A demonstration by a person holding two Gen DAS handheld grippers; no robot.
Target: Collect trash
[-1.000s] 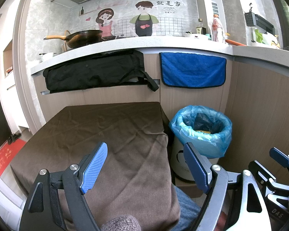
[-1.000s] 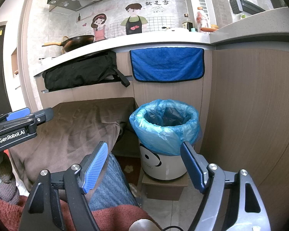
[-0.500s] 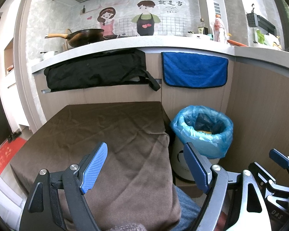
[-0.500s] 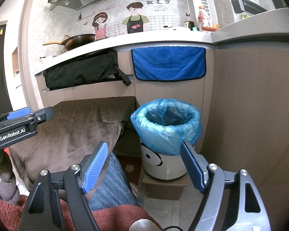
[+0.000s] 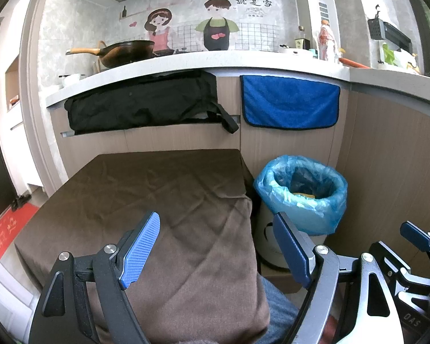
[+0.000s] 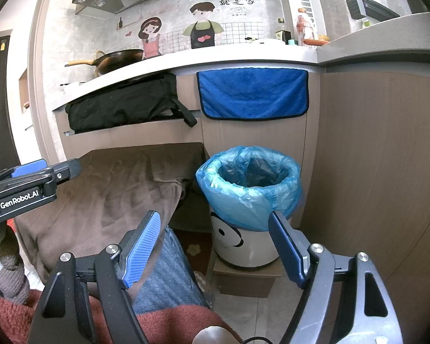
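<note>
Well, nearest at the bottom of each wrist view sit the two claws: the left gripper (image 5: 216,248) has its blue pads spread wide with nothing between them, hovering over the near edge of the brown cloth (image 5: 157,200), and the right gripper (image 6: 215,246) stands just as wide apart and empty above a denim-clad leg (image 6: 163,272) and a red knitted sleeve (image 6: 172,324). Beyond them, right of centre, the white trash bin (image 6: 243,246) (a panda face on its side) stands on a low cardboard box (image 6: 243,281), lined with a blue bag (image 6: 249,186); something yellowish lies inside. Farther back a blue towel (image 6: 253,94) and a black bag (image 5: 140,103) hang under the counter (image 5: 186,60), with a wok (image 5: 126,51) upper left.
</note>
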